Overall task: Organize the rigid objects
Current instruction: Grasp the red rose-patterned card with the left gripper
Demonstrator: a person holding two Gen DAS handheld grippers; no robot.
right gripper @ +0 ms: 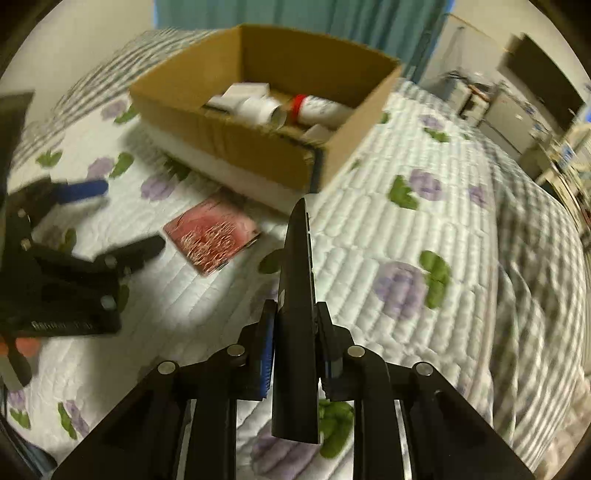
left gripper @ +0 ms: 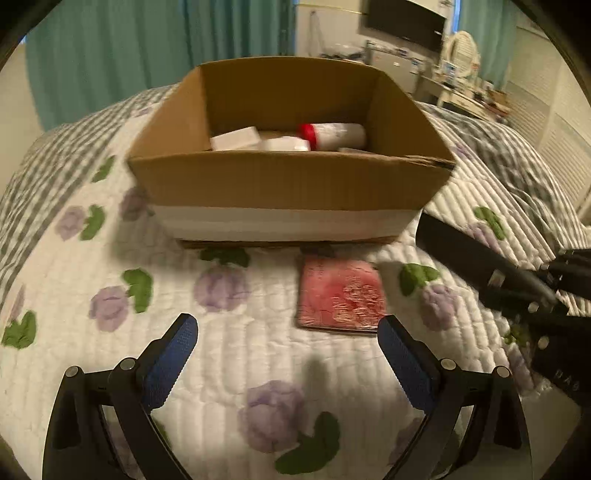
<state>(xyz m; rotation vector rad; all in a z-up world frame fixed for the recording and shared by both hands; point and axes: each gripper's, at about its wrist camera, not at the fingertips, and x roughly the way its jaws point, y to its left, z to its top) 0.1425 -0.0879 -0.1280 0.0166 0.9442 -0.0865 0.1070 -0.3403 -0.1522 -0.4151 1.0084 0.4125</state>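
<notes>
Black remote (right gripper: 295,295), right tongs (right gripper: 295,321) clamped, lettering unreadable

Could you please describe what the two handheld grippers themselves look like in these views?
Both are black, angular two-finger tools. The left gripper has black linkage arms with round silver pivot pins and flat fingers faced with blue textured pads. The right gripper matches: silver pins, blue ribbed pads. Pale lettering marks each body, too blurred to read. No sleeves or cables show clearly.

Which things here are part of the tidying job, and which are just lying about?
Part of the job:
- cardboard box
- black slim bar, clamped in the right tongs
- red flat packet
- left tongs, open

Just lying about:
- floral quilt
- teal curtains
- wall television
</notes>
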